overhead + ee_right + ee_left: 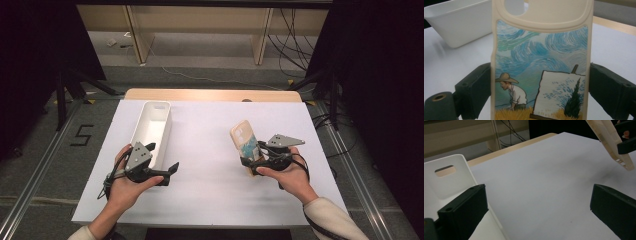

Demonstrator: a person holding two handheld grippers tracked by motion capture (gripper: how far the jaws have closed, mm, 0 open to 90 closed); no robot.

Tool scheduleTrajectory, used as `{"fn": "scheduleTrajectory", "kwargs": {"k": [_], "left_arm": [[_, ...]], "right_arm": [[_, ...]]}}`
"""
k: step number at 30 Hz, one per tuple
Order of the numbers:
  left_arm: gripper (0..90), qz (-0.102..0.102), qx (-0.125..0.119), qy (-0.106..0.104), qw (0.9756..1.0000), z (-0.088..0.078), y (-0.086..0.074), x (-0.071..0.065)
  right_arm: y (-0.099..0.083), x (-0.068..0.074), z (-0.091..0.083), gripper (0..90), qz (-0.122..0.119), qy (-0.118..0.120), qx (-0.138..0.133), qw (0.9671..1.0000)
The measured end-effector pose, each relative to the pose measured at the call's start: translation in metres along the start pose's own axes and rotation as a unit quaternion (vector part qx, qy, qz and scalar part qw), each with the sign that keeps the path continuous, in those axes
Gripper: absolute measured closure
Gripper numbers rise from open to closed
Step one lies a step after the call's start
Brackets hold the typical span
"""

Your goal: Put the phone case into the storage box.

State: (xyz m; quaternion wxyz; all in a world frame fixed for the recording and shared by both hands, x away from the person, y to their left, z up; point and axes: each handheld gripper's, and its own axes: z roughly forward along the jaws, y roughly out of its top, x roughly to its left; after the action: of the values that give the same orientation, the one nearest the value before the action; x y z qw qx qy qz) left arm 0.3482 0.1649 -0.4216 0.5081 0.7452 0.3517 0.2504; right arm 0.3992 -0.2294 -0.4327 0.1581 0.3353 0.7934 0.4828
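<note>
A cream phone case [541, 62], printed with a painter at an easel under swirling blue sky, is clamped by its two long edges between the jaws of the right gripper [260, 159] and is held tilted upright above the white table [210, 150]. To the left of the case, the left gripper [167, 172] is held low over the table with its jaws spread wide and nothing between them. A white rectangular bin [151, 131] is seen just beyond the left gripper, well apart from the case.
</note>
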Motion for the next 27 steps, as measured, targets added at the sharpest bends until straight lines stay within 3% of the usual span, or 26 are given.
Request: {"fn": "scheduleTrajectory", "kwargs": {"k": [27], "left_arm": [[0.8,0.005,-0.014,-0.025,0.9996,0.025,0.024,-0.009]], "right_arm": [[0.002,0.009,0.009,11.2,-0.006,0.011,-0.002,0.9999]]}}
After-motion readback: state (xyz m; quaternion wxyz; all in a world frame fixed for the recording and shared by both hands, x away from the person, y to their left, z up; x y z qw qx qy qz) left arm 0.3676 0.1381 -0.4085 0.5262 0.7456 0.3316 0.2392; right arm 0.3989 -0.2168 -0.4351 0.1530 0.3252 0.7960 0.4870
